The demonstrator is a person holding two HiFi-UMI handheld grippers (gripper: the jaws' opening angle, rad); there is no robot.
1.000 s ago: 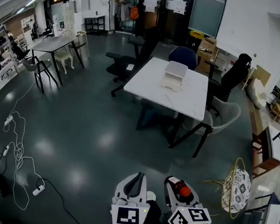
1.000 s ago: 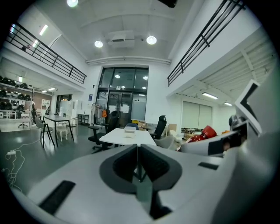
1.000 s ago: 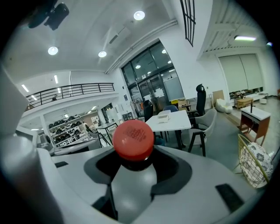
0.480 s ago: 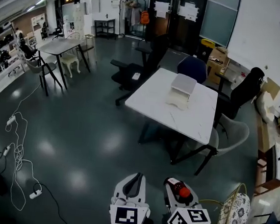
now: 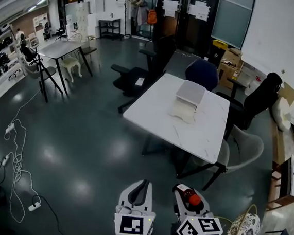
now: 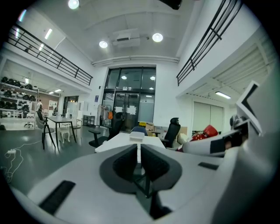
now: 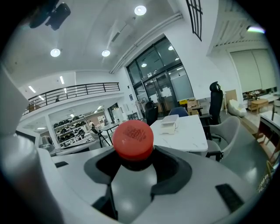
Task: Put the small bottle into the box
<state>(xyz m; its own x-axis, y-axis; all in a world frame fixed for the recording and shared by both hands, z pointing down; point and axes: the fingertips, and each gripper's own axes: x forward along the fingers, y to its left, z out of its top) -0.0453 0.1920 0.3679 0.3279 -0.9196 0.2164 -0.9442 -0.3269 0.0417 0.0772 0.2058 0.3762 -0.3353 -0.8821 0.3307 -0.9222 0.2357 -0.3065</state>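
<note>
A small dark bottle with a red cap (image 5: 191, 198) (image 7: 133, 138) is clamped in my right gripper (image 5: 189, 199) (image 7: 133, 159), low in the head view. In the left gripper view the bottle's red cap (image 6: 209, 132) shows at the right. My left gripper (image 5: 139, 192) (image 6: 139, 153) is beside the right one, shut with nothing between its jaws. The white box (image 5: 187, 100) (image 7: 168, 125) (image 6: 136, 137) stands with its lid raised on a white table (image 5: 162, 121) well ahead of both grippers.
Around the table stand office chairs (image 5: 143, 74), a blue chair (image 5: 202, 73) and a grey chair (image 5: 247, 150). A cable and power strip (image 5: 15, 174) lie on the dark floor at left. A wire basket chair (image 5: 242, 232) is at lower right. Another table (image 5: 58, 49) stands far left.
The table with the box has come nearer and lower in the head view. Both grippers hold the same pose, the bottle still clamped in the right one.
</note>
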